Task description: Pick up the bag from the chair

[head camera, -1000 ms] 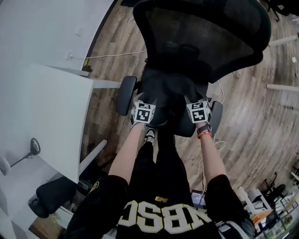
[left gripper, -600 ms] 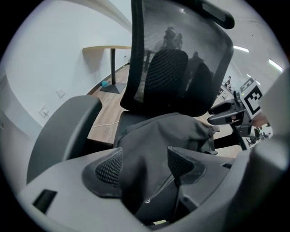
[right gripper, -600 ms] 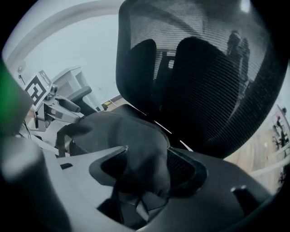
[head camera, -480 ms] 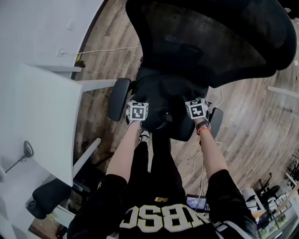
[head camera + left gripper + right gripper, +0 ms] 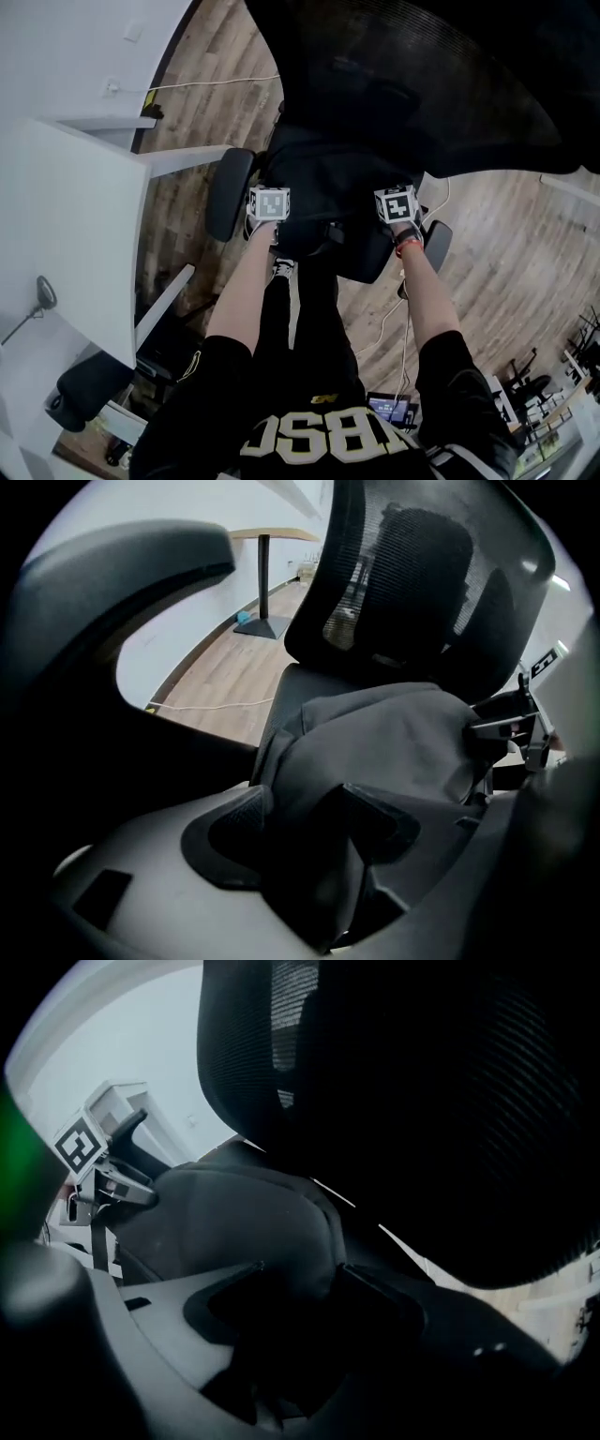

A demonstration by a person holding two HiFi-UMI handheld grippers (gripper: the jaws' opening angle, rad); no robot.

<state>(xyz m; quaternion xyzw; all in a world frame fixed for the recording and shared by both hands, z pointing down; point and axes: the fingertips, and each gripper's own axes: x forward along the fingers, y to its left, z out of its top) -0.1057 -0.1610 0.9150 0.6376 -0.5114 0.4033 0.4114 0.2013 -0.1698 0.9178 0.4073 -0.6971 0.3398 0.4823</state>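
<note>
The soft black fabric bag [image 5: 330, 183] lies slumped on the seat of the black mesh-backed office chair [image 5: 422, 84], directly between your two tongs and just in front of the backrest. Your left tongs [image 5: 272, 202] are closed on the bag's left edge: in the left gripper view a fold of the dark cloth [image 5: 394, 752] runs down between the two jaws of the left tongs [image 5: 309, 829], and both press against it. Your right tongs [image 5: 396, 204] are clamped on the opposite edge. The right gripper view is dim, but the bag's rounded fabric [image 5: 234, 1222] reaches into the gap of the right tongs [image 5: 300, 1299], with a jaw on each side.

Outside the left tongs is the chair's black padded armrest [image 5: 228, 192], and the other armrest [image 5: 434, 246] sits just outside and behind the right tongs. Under the chair is brown wood-plank floor [image 5: 216, 112], with a thin white cable [image 5: 206, 82] lying across it beyond the left tongs. A white counter [image 5: 66, 216] stands well off to their left.
</note>
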